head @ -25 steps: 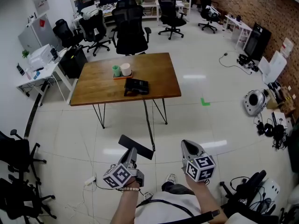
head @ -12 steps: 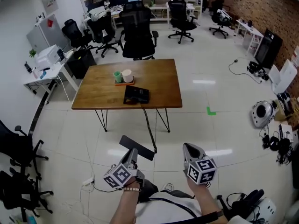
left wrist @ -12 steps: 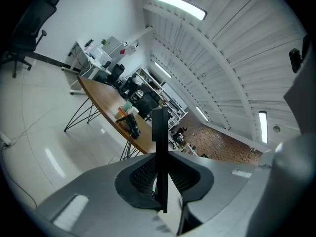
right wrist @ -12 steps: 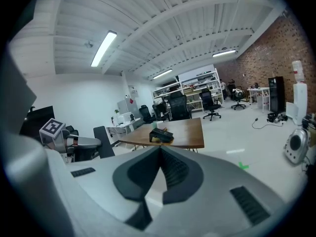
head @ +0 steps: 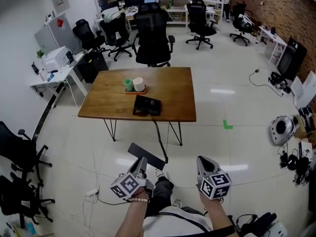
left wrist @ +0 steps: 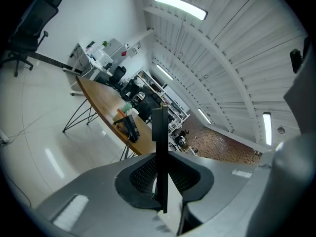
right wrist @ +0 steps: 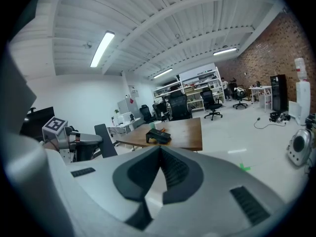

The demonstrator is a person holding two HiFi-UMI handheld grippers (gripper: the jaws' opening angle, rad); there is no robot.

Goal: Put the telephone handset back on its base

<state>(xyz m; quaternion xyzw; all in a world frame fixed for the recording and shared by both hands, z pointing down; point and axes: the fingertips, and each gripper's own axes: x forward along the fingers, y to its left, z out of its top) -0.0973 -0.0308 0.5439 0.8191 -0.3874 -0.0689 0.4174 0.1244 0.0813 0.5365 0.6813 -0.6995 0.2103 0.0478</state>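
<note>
Crosswise in the clamping left gripper point(head: 141, 162), the black handset point(head: 136, 149) runs upper-left to lower-right in the head view; the left gripper view shows it edge-on, upright. Its base point(head: 146, 105) sits on the wooden table point(head: 173, 90), well apart. The right gripper point(head: 201, 160) is clenched, empty.

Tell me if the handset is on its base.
No: the left tool grips the handset, far from the base on the table.

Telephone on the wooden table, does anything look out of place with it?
Yes. The telephone base sits on the wooden table without its handset. The handset is clamped in the left gripper, out over the floor and well short of the table.
</note>
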